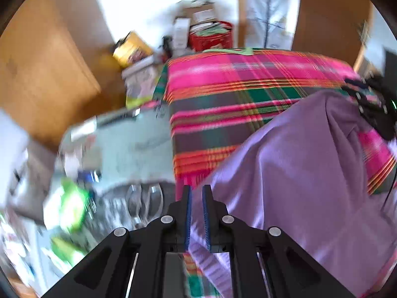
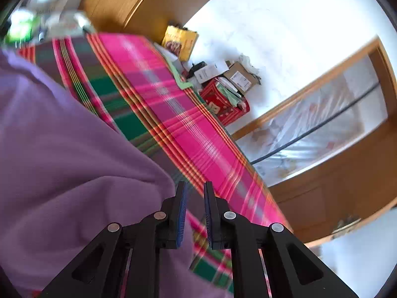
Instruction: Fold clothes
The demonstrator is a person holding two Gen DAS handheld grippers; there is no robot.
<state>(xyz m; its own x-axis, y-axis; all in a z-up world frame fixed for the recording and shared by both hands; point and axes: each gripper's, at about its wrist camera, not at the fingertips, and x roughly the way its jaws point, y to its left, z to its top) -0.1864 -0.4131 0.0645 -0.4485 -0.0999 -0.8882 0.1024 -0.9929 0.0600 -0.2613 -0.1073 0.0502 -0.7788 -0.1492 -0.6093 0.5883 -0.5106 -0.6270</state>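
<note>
- While my left gripper [image 1: 196, 191] pinches the purple garment [image 1: 297, 161], the plaid cloth [image 1: 223, 99] covers the surface
- My right gripper [image 2: 194, 188] hangs parted, empty
- Boxes [image 2: 223, 74] crowd the white wall [image 2: 273, 24]

A lived-in home room: ahead of the tongs lies a plaid-covered bed [image 1: 248, 94], beyond it cardboard boxes [image 2: 239, 77] and a red bag [image 2: 224, 103] against a white wall, wooden doors [image 1: 44, 69] alongside.

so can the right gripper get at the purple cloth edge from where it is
Probably yes. The right gripper stands open with nothing between its fingers, and the purple cloth lies directly beside its left finger on the plaid cover, with nothing in between.
</note>
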